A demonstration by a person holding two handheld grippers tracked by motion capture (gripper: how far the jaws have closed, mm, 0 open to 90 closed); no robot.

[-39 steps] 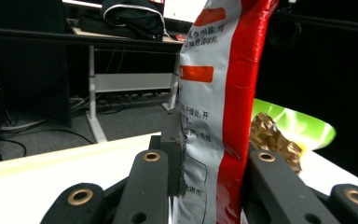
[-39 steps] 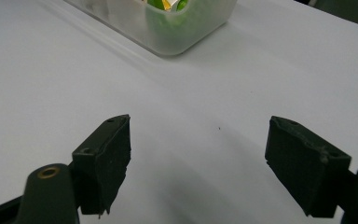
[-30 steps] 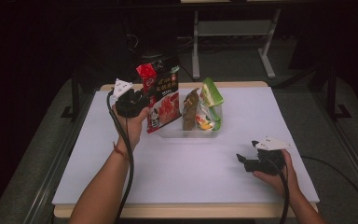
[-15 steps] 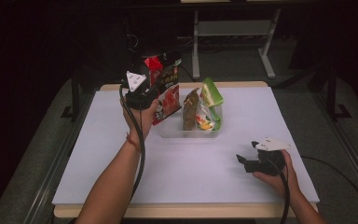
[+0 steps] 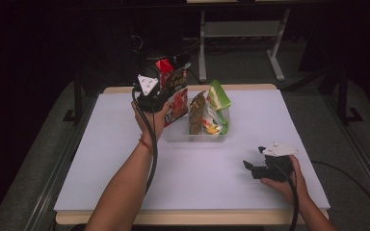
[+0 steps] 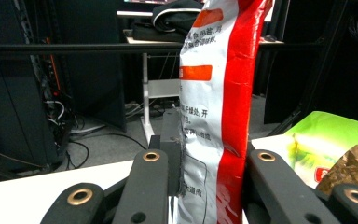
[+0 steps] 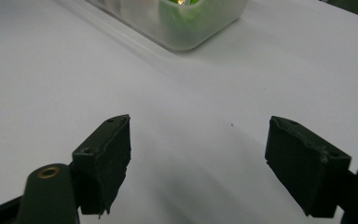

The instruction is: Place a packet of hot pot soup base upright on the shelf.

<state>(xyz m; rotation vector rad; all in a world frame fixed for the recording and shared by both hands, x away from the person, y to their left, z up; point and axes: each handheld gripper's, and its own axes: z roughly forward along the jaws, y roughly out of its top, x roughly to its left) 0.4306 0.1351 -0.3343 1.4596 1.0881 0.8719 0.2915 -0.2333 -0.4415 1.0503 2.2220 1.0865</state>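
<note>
- Since a second ago, the left gripper (image 5: 169,79) has carried the glossy red-and-silver foil snack bag (image 5: 173,94) from the table's left side across to the clear plastic tub (image 5: 197,134); the right gripper (image 5: 253,167) has not shifted.
- Left jaws are clamped on the bag's crimped edge (image 6: 214,140), and the bag hangs upright at the tub's left end, beside a brown foil packet (image 5: 196,113) and a green crinkly packet (image 5: 217,108) standing inside.
- Right jaws stand apart over the smooth white tabletop (image 5: 125,159), holding nothing.
- Risk, as I judge it: slick foil could slide out of so narrow a pinch, or the stiff bag could catch the tub rim, tip the light tub or knock the packets over.
</note>
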